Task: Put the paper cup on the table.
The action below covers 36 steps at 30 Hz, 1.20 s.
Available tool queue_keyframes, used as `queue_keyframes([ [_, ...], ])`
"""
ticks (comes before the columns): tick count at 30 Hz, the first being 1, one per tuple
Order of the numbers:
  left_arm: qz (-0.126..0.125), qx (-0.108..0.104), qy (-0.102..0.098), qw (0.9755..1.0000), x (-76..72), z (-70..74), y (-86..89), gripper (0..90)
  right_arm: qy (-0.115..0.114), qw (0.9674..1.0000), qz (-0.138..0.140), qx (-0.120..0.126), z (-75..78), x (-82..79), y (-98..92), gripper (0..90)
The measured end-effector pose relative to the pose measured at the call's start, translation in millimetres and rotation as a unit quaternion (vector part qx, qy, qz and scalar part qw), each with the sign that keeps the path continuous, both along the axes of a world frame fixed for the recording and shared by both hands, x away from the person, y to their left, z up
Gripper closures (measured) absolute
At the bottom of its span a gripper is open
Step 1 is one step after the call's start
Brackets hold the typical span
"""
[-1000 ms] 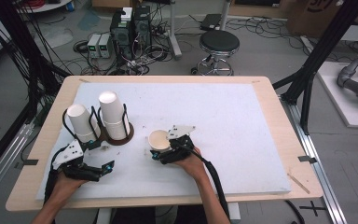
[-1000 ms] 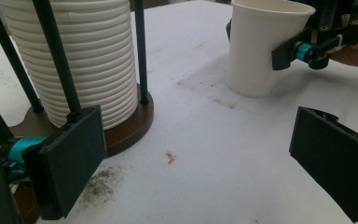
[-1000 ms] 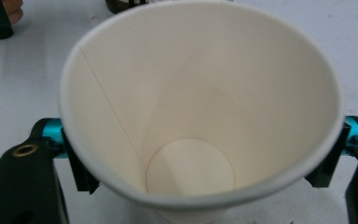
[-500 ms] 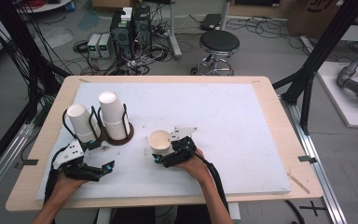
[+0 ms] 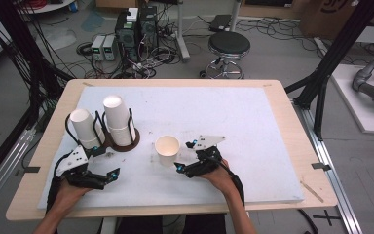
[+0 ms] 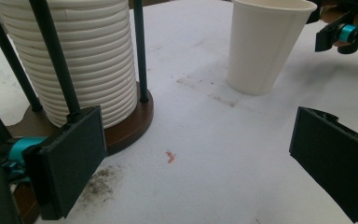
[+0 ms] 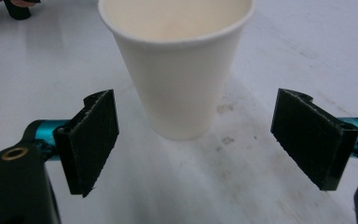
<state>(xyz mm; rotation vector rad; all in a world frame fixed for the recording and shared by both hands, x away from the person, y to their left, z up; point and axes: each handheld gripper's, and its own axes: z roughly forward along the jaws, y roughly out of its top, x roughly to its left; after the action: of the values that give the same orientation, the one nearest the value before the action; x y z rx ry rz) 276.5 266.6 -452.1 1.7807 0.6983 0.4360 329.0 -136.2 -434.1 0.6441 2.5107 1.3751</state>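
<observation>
1. Around the table (image 5: 292, 146) the room is a workshop: computer boxes (image 5: 136, 24) and many cables on the grey floor, a round stool (image 5: 229, 46) behind the far edge, black frame poles at both sides. On the wooden table lies a white mat (image 5: 253, 122).
2. At the left, the left gripper (image 5: 108, 176) rests low on the mat, near the brown cup stand (image 5: 131, 142). Its jaws are spread wide and nothing is between them; in the left gripper view the pads (image 6: 72, 158) stand just beside the base of the stand.
3. The stand holds two stacks of white paper cups (image 5: 118, 119), upside down between thin black rods.
4. Right of the stand, one single paper cup (image 5: 167, 150) stands upright and open on the mat, well apart from the stacks.
5. At the right, the right gripper (image 5: 181, 168) is just beside this cup. Compared with one second ago, its jaws have been opening and the hand has pulled back a little toward the person; the cup now stands free in front of the pads (image 7: 91, 140), not touching them.
6. I judge that the cup is now set down and released, so this placing step looks finished. The next cup would probably come from the stacks.
</observation>
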Motion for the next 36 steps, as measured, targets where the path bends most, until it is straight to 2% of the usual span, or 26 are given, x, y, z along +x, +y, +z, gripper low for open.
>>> queue_keyframes([
  [4, -0.001, 0.001, 0.001, 1.0, 0.2, 0.1, 0.1, 3.7, 0.004, 0.9999, -0.013, 0.0, 0.0, -2.7, -15.0, 15.6],
  [6, 0.0, -0.001, 0.003, 1.0, 0.4, 0.0, 0.0, 3.7, -0.002, 0.9997, -0.023, -0.002, -0.3, -4.1, -22.1, 15.6],
  [10, 0.0, 0.001, 0.001, 1.0, 0.1, 0.1, 0.1, 3.7, 0.004, 0.9991, -0.041, 0.007, -1.7, -6.1, -35.8, 15.5],
  [13, 0.0, -0.002, 0.003, 1.0, 0.9, 0.0, 0.4, 3.7, -0.001, 0.9984, -0.056, 0.013, -3.1, -6.6, -46.8, 15.5],
  [17, 0.002, -0.008, 0.007, 0.9999, 1.5, -0.1, 2.0, 3.7, 0.003, 0.9966, -0.079, 0.022, -5.1, -7.7, -61.9, 15.6],
  [24, 0.009, -0.01, 0.0, 0.9999, -0.1, -0.1, 2.4, 3.7, -0.013, 0.9919, -0.119, 0.04, -6.4, -11.0, -81.0, 15.5],
  [26, 0.013, -0.014, 0.0, 0.9998, 0.3, -0.3, 3.2, 3.7, -0.007, 0.9907, -0.128, 0.046, -8.3, -10.5, -85.9, 15.5],
  [28, 0.018, -0.018, 0.005, 0.9997, 0.3, -0.4, 3.5, 3.7, -0.011, 0.9901, -0.133, 0.045, -10.6, -10.7, -89.9, 15.6],
  [29, 0.02, -0.017, 0.004, 0.9996, 0.3, -0.3, 3.9, 3.7, -0.006, 0.9895, -0.137, 0.046, -11.3, -11.4, -91.1, 15.6],
  [30, 0.023, -0.019, 0.003, 0.9996, 0.1, -0.4, 3.7, 3.7, -0.012, 0.9893, -0.139, 0.043, -12.2, -10.9, -92.9, 15.6],
  [32, 0.027, -0.017, 0.001, 0.9995, -0.6, -0.3, 3.7, 3.7, -0.006, 0.9881, -0.146, 0.048, -13.8, -11.9, -95.5, 15.5],
  [36, 0.033, -0.016, -0.003, 0.9993, -1.5, -0.5, 3.4, 3.7, -0.016, 0.9867, -0.152, 0.055, -15.0, -13.4, -98.6, 15.6],
])
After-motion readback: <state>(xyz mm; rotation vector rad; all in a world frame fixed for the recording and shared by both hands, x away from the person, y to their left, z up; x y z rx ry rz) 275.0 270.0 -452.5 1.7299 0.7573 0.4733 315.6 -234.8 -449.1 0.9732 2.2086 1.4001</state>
